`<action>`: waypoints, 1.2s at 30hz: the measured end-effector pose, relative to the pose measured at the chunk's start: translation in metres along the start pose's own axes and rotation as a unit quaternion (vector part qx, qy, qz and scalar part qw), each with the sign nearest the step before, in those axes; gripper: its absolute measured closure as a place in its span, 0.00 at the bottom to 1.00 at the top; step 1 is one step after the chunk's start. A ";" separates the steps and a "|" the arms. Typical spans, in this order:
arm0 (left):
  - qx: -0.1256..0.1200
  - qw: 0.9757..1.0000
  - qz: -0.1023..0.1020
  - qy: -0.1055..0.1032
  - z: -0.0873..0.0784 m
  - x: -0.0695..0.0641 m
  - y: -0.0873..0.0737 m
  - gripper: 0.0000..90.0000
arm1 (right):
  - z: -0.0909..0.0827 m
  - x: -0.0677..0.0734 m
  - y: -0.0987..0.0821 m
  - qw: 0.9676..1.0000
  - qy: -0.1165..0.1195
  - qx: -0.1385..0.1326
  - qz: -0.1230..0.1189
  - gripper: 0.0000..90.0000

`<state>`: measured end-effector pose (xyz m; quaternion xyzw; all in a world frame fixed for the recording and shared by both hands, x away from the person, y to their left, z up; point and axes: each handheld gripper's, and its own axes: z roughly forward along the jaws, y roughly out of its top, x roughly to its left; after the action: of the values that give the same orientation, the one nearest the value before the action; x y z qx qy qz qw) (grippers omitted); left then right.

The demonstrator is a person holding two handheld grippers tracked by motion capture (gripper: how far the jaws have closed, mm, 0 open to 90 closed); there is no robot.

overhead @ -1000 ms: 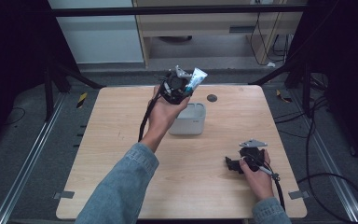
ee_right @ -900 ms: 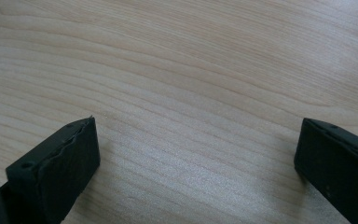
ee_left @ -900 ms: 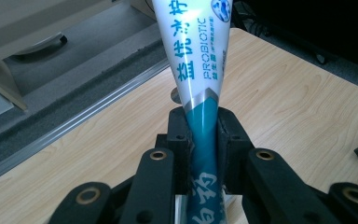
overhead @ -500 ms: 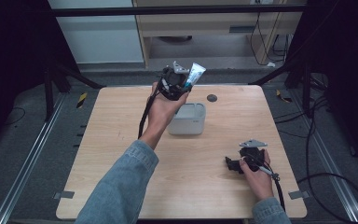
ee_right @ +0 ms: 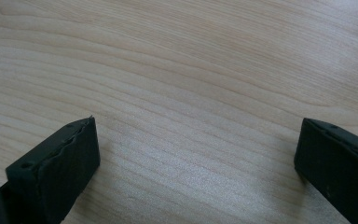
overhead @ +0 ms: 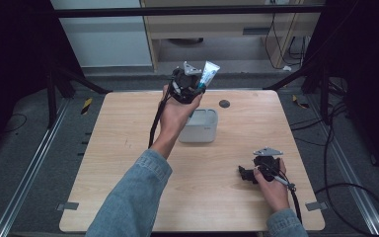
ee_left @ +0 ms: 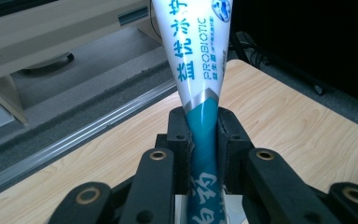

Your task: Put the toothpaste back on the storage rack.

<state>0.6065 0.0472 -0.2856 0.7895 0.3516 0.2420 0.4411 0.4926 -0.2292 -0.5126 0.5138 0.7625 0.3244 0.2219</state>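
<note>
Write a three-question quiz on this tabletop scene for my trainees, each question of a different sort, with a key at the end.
1. True or false: the left gripper is shut on the toothpaste tube.
2. What lies on the wooden table just below the raised left gripper? A) a grey box B) a red mug C) a stack of plates
3. In a few words: how do the jaws of the right gripper stand, and is anything between them?

Key
1. True: the pads squeeze the tube's teal part, and its white part sticks out beyond them.
2. A, the grey box.
3. They stand wide apart over bare wood, with nothing between them.
</note>
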 end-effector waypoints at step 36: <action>-0.085 0.996 -0.026 0.006 0.047 0.017 -0.005 0.86 | 0.000 0.000 0.000 1.000 0.000 -0.001 -0.001 0.00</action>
<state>0.6480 0.0381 -0.3120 0.7381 0.3533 0.2642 0.5104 0.4926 -0.2292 -0.5126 0.5132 0.7626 0.3248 0.2223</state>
